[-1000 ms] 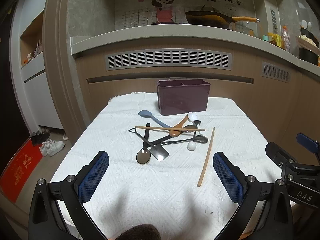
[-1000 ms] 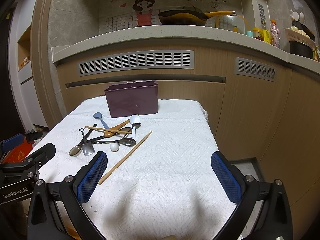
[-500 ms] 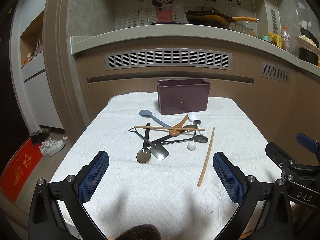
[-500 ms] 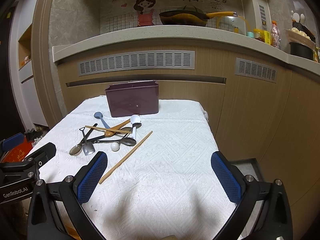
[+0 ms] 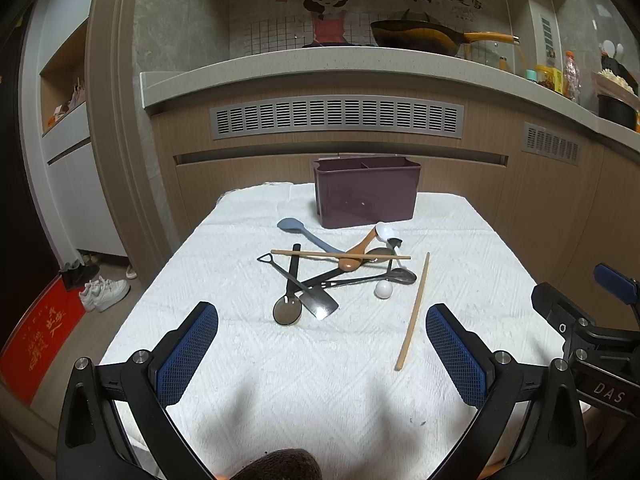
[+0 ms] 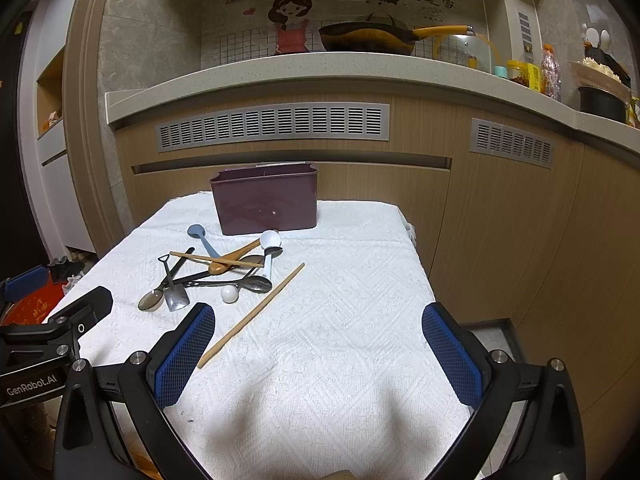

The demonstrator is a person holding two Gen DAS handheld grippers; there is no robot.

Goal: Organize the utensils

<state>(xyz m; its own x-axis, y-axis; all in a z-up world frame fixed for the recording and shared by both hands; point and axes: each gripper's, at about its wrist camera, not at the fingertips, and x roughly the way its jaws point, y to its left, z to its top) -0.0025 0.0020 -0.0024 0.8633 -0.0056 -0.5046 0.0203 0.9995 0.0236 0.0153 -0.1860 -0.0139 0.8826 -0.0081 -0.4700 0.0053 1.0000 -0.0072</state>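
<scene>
Both the left tongs [image 5: 320, 354] and right tongs [image 6: 318, 354] hover spread wide and empty over the desk [image 5: 280, 380], while the lone chopstick [image 5: 414, 308] beside the utensil pile looks light, stiff and slippery, best pinched mid-shaft.

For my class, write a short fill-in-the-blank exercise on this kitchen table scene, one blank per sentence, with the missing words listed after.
1. The left gripper and the right gripper both have their jaws ____.
2. The purple caddy stands ____ the pile of utensils, seen from the grippers.
3. One chopstick lies across the pile; the other chopstick lies ____ on the cloth.
4. The blue spoon lies on the ____ side of the pile.

Missing words: open; behind; alone; left
</scene>
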